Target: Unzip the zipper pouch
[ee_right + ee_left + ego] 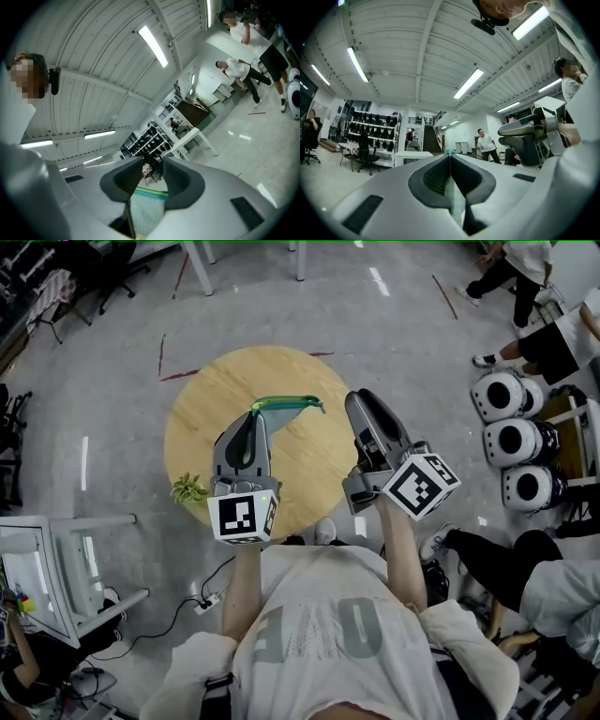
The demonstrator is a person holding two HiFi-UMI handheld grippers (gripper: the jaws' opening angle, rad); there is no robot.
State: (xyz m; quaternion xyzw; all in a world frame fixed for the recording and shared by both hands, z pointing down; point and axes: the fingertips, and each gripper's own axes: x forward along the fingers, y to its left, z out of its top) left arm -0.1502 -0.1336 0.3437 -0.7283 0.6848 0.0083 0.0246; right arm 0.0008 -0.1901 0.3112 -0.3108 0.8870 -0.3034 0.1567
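We hold the pouch [289, 406] above the far side of the round table [300, 465], upper centre of the head view. It shows as a green, partly clear strip running left to right.

Left gripper [255, 414]: jaws together, clamped on the left end of the pouch. In the left gripper view, the left gripper [450, 157] has its pads meeting at the tips, with a thin pale green sheet of the pouch [457, 201] pinched between them.

Right gripper [358, 399]: jaws apart. In the right gripper view, the right gripper [152, 168] shows a clear gap between the pads. The pouch [147, 208], with its mesh face and green edge, sits low in that gap, and neither pad presses on it. In the head view, this gripper's tip stands just right of the pouch's right end.

A small plant [190, 488] sits at the table's left edge, lower left of the left gripper.
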